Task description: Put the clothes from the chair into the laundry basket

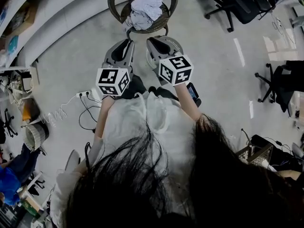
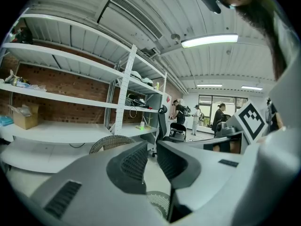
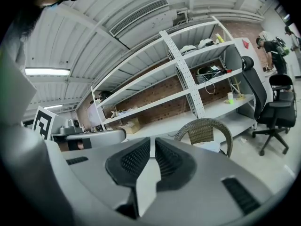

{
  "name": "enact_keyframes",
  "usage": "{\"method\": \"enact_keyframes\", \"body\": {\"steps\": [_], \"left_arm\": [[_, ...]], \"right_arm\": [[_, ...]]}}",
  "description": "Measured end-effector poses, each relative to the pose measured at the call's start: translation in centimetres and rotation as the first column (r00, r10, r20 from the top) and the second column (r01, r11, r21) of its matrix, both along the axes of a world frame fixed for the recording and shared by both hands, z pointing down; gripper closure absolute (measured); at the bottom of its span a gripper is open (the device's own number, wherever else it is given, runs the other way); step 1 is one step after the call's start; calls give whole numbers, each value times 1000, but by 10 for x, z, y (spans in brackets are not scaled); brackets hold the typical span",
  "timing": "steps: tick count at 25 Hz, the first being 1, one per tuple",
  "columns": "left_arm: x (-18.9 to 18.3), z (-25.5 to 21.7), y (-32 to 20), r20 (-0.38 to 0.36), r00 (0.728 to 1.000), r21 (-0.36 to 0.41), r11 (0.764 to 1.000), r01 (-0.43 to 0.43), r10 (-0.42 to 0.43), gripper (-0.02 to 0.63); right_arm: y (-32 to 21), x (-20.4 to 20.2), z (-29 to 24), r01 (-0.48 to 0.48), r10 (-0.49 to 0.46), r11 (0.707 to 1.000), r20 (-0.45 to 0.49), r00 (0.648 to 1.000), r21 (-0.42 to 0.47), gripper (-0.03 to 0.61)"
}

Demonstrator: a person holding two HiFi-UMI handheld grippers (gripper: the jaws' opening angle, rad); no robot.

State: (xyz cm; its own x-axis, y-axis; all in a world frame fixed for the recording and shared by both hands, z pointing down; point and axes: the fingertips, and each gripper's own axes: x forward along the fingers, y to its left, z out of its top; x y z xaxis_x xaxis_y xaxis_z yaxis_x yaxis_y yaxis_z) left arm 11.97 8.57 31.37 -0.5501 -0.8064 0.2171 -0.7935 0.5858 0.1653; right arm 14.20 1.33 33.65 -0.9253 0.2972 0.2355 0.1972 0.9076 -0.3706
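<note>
**Tongs.** The left tongs and right tongs are held side by side, pointing toward the far side of the floor. The right tongs are closed, pads together, with nothing between them. The left tongs are also drawn together, leaving only a thin gap at the pads, and are empty.

**Task item.** The clothes lie in a pale heap on the seat of the wicker chair. The chair stands on the floor just beyond both tong tips. Neither tool touches the heap.
</note>
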Motion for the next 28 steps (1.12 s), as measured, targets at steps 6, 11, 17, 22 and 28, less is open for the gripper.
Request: {"method": "enact_keyframes", "body": {"steps": [6, 11, 17, 22, 28], "left_arm": [[-26, 10, 7, -13, 1000, -12, 1000, -3, 3, 540], [-64, 22, 14, -31, 999, -11, 1000, -26, 26, 540], [-131, 33, 18, -59, 994, -12, 996, -89, 88, 540], [-178, 42, 24, -90, 985, -9, 989, -146, 144, 540], [-226, 63, 34, -134, 974, -25, 982, -189, 184, 540]], "right_arm": [[5, -28, 6, -3, 3, 1000, -6, 1000, -1, 534], [6, -64, 20, -33, 33, 999, -32, 999, -4, 534], [10, -118, 35, -96, 96, 995, -82, 992, 1, 534], [16, -155, 50, -152, 150, 988, -128, 980, -6, 532], [6, -191, 82, -235, 230, 972, -201, 952, 0, 532]]}}
